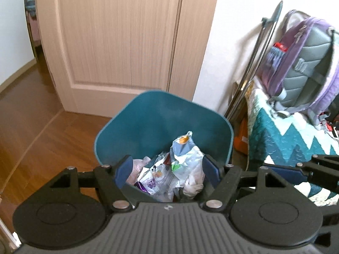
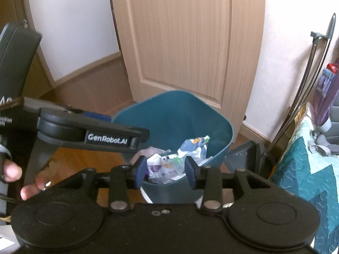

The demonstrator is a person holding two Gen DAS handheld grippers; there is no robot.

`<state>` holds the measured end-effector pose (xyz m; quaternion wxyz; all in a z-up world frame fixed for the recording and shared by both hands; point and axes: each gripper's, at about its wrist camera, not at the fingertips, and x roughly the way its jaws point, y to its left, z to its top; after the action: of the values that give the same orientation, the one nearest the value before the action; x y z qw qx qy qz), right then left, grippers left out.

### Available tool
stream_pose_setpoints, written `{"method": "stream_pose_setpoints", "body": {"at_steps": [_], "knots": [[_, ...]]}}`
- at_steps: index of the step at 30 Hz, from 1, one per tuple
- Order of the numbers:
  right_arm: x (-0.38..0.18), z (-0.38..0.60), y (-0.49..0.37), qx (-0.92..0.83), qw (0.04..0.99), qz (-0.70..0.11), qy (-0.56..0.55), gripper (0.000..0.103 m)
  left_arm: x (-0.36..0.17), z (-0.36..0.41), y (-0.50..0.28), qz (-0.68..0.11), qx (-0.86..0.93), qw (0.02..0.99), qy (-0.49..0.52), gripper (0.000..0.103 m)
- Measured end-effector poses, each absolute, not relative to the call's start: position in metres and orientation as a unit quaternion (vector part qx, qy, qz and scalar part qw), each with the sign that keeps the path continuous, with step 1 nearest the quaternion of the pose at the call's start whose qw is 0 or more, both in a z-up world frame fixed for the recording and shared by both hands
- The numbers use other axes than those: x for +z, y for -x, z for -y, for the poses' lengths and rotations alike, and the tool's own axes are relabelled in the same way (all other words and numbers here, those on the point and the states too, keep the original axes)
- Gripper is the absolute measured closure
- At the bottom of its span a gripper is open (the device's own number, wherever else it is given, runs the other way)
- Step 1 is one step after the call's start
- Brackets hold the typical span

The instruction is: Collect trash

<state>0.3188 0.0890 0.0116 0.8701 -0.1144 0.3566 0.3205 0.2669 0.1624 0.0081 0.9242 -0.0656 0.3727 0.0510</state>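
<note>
Trash (image 1: 169,173) crumpled, plastic wrappers heaped in teal bin (image 1: 152,116), both hand-held grippers (image 1: 167,169) (image 2: 166,169) spread empty

- wooden door (image 1: 118,38) standing behind, wood floor (image 1: 31,127) below
- purple-grey backpack (image 1: 305,63) sitting on teal zigzag quilt (image 1: 286,139)
- metal poles (image 1: 254,63) leaning against wall

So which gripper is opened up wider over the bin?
The left gripper: its blue fingers stand far apart above the teal trash bin. The right gripper gapes less.
</note>
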Motion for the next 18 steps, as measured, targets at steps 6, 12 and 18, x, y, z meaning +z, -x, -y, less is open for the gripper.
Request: {"method": "stream_pose_setpoints", "body": {"at_steps": [6, 12, 18], "knots": [[0.036, -0.076, -0.287, 0.331, 0.876, -0.335, 0.100, 0.063, 0.032, -0.153, -0.227, -0.339, 0.050, 0.938, 0.055, 0.031], [0.051, -0.058, -0.258, 0.338, 0.882, -0.317, 0.080, 0.059, 0.050, -0.141, -0.189, -0.313, 0.045, 0.948, 0.038, 0.031], [0.062, -0.037, -0.241, 0.341, 0.890, -0.300, 0.047, 0.052, 0.060, -0.131, -0.157, -0.287, 0.040, 0.956, 0.042, 0.025]]}}
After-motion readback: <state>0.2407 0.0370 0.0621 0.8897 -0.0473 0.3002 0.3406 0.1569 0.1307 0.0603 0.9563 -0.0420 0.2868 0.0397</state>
